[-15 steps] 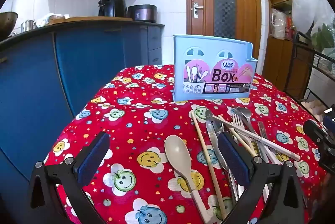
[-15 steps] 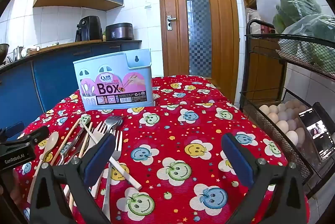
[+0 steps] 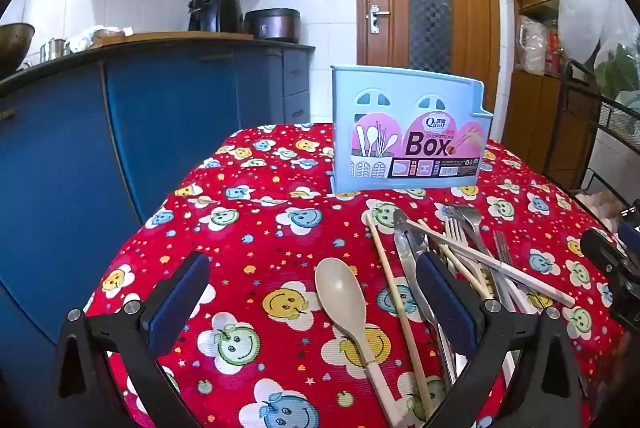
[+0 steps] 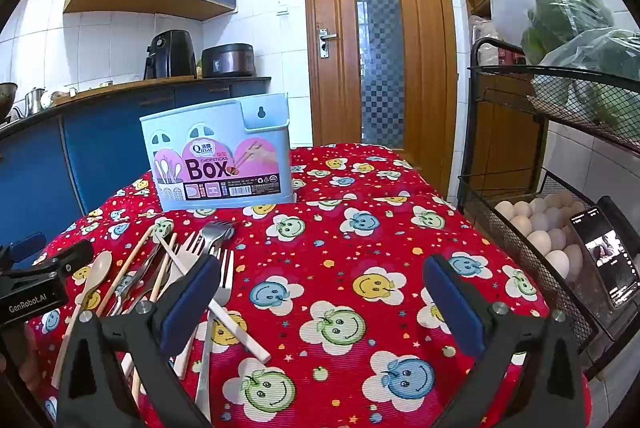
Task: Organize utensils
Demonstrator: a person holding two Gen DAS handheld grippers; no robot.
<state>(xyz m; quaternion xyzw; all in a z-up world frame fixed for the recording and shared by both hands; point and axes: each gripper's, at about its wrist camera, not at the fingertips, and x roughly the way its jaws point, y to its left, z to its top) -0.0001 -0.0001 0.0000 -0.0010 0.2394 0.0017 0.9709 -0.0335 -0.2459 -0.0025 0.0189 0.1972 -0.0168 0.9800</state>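
Tabletop [image 3: 260, 228] under red smiley cloth: blue chopsticks box [image 3: 408, 132] centre; spoon [image 3: 344, 296], chopsticks [image 3: 394, 292], forks [image 3: 464, 224] lower right.

Upright at frame centre on the counter [image 3: 248, 228]: utensil box [image 3: 408, 136]. Before it, lower right in the left wrist view: loose utensils [image 3: 460, 260] in an overlapping heap, spoon [image 3: 344, 300] leftmost, chopstick [image 3: 396, 304] just right of it. At right edge of the right wrist view: wire rack [image 4: 516, 240] holding eggs [image 4: 536, 224], phone [image 4: 608, 260] propped beside them.
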